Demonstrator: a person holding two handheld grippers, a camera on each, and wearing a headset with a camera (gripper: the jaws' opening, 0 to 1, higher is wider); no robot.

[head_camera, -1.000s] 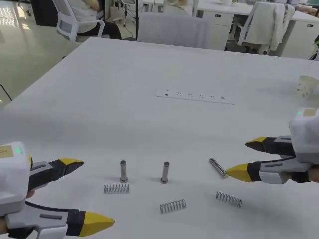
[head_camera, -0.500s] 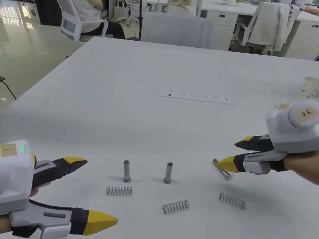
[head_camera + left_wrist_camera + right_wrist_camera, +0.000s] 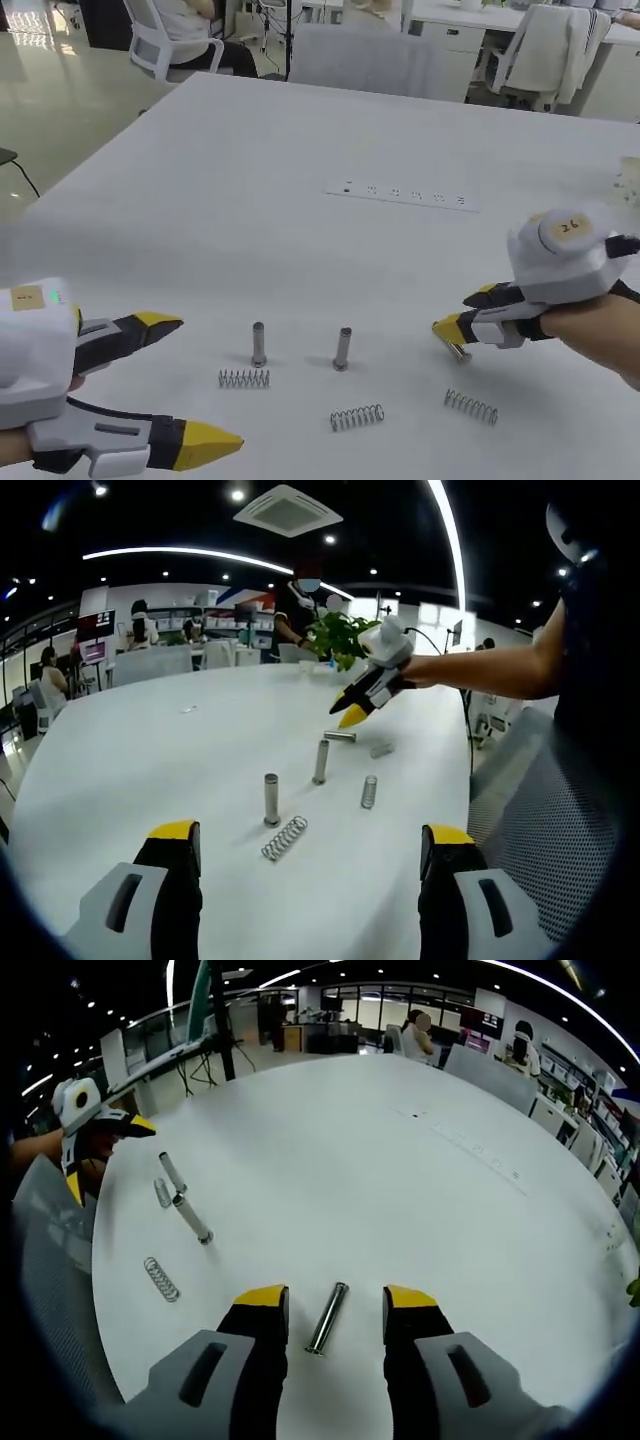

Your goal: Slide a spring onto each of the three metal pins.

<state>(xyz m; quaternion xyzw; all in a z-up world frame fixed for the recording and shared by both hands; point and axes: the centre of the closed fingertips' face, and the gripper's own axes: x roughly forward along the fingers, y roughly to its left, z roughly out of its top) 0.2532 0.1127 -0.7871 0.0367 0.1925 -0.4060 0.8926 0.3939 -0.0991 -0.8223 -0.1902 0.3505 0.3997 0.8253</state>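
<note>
White table: your right gripper moved in, 3 o'clock, released astride the toppled pin; left gripper released. Righting probably precedes springs.

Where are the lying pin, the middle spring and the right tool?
lying pin (image 3: 327, 1318), right gripper view, mid-shaft.
middle spring (image 3: 357, 417), head view, centre coils.
right tool (image 3: 462, 309), head view, midway between its tips.

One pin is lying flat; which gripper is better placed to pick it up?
Right. The right gripper has its open jaws on either side of the lying pin. The left gripper, also open, sits beyond both upright pins from it.
</note>
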